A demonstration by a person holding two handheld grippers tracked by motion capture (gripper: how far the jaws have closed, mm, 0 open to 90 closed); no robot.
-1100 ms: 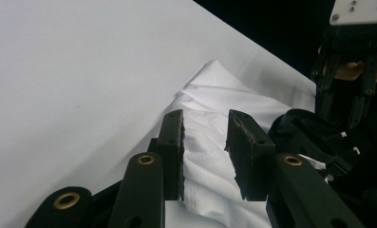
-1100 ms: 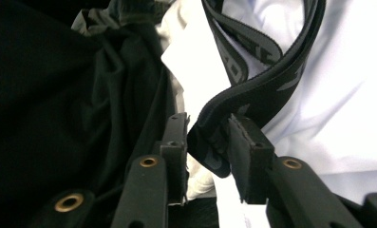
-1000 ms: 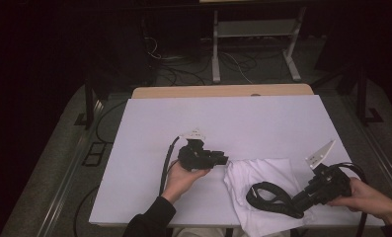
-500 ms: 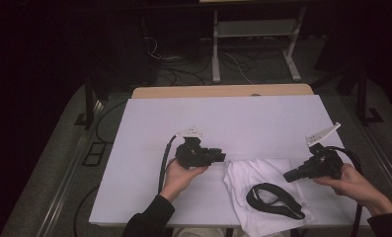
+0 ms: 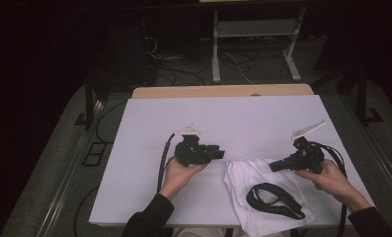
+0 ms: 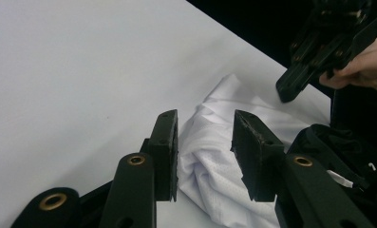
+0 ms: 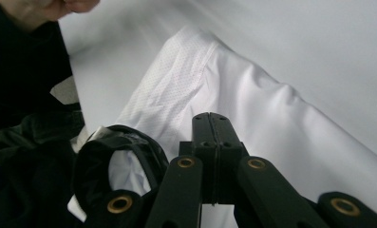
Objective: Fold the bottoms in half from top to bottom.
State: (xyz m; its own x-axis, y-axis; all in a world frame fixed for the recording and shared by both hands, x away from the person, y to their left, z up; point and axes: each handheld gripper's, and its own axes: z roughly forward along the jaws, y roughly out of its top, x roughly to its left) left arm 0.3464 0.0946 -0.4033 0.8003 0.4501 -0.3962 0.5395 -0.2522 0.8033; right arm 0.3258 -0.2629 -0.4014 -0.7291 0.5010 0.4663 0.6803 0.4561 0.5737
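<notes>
Your left claw (image 6: 202,142) has just been opening — its jaws stand apart at the rumpled edge of the white shirt (image 5: 262,190) on the tabletop (image 5: 223,118), pinching nothing. Your right claw (image 5: 274,167) is closed and empty over the far edge. Close the left too shallow and the mesh slips out — or both layers bunch.
</notes>
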